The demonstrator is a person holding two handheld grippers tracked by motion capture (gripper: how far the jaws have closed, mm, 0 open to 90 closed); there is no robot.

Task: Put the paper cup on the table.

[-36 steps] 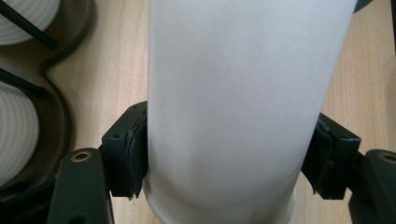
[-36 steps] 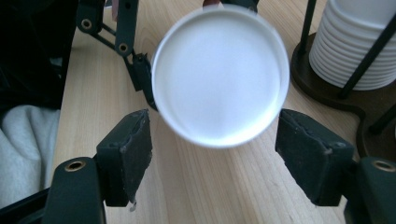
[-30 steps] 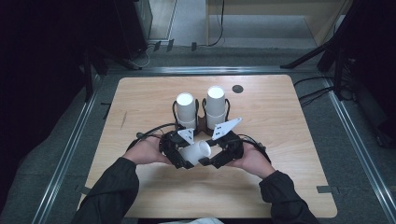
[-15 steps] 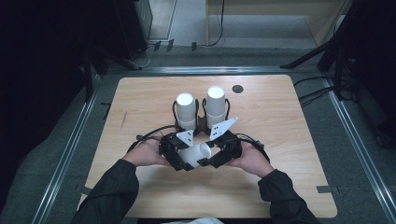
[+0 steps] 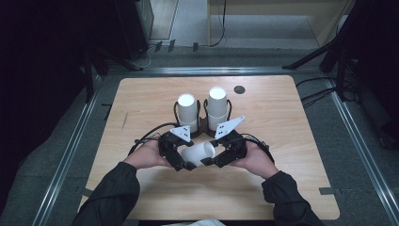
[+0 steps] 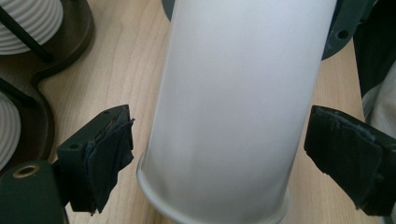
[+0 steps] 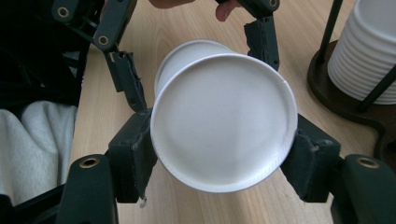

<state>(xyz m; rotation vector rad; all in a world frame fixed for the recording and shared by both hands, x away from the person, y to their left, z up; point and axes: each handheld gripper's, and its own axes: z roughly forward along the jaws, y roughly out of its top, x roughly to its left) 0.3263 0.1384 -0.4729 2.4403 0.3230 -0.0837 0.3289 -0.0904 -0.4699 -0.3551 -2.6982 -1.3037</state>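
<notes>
White paper forms the cup [image 5: 198,153], which is held on its side just above the bench [image 5: 291,122], near the person's edge and between the two claws. Its long axis is seen to run roughly left to right across the bench, with one end turned toward each claw.

The right claw [image 7: 223,161] is clenched on the cup: in the right gripper view both pads are pressed against the wall just behind the closed base, one on each side. The base is faced toward that camera.

The left claw [image 6: 233,158] is released. Its jaws have just been opening, and in the left gripper view the cup's rim end lies between them, with a clear gap shown at each pad [image 6: 109,149]. No contact is made on either side.

The cup is therefore judged to be carried by the right claw alone, the left claw being placed around the rim end without grip. Any coming move is judged to turn on this relation: the cup can be drawn away to the right along its own axis, out from between the open left jaws.

Farther off, past both claws, two stacks of white cups [image 5: 186,109] are stood upright in a dark holder [image 5: 203,123] at the middle of the bench. A small dark disc [image 5: 239,89] lies beyond them to the right.
</notes>
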